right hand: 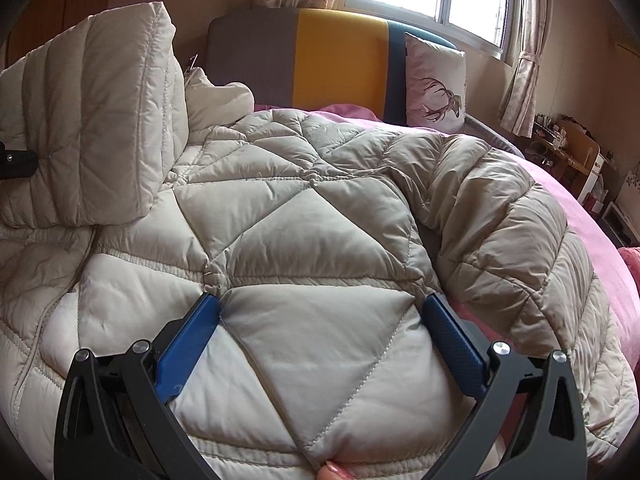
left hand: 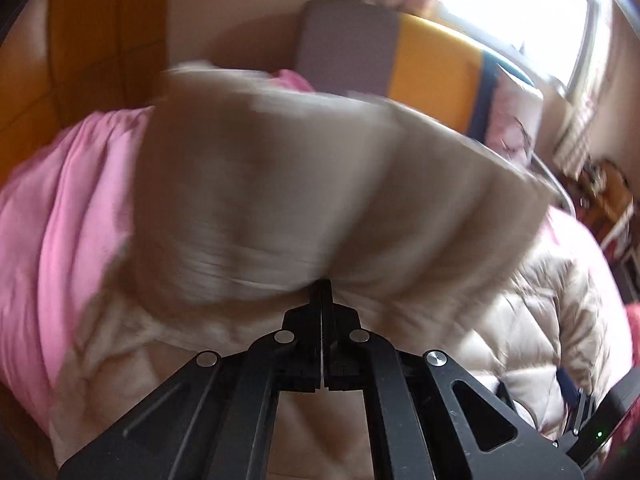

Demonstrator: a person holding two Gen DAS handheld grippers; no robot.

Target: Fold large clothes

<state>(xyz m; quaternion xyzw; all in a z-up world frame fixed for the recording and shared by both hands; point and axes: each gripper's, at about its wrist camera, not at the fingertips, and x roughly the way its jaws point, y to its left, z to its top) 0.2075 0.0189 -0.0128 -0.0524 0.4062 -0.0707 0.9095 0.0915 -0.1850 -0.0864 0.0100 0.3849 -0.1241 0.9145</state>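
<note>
A cream quilted jacket [right hand: 304, 216] sprawls across the pink bed [right hand: 600, 240]. The left gripper [left hand: 322, 284] is clenched on a lifted sleeve [right hand: 92, 120] near the bed's left edge; the right gripper [right hand: 320, 308] rests spread wide on the jacket's back.

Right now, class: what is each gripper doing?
Left gripper: closed, holding a fold of the jacket.
Right gripper: open, holding nothing.

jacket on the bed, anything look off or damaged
No damage visible. The quilted jacket lies bunched rather than flat: its right sleeve is crumpled over the pink bedding, and a padded flap stands lifted at the left, pinched by the left tool.
</note>
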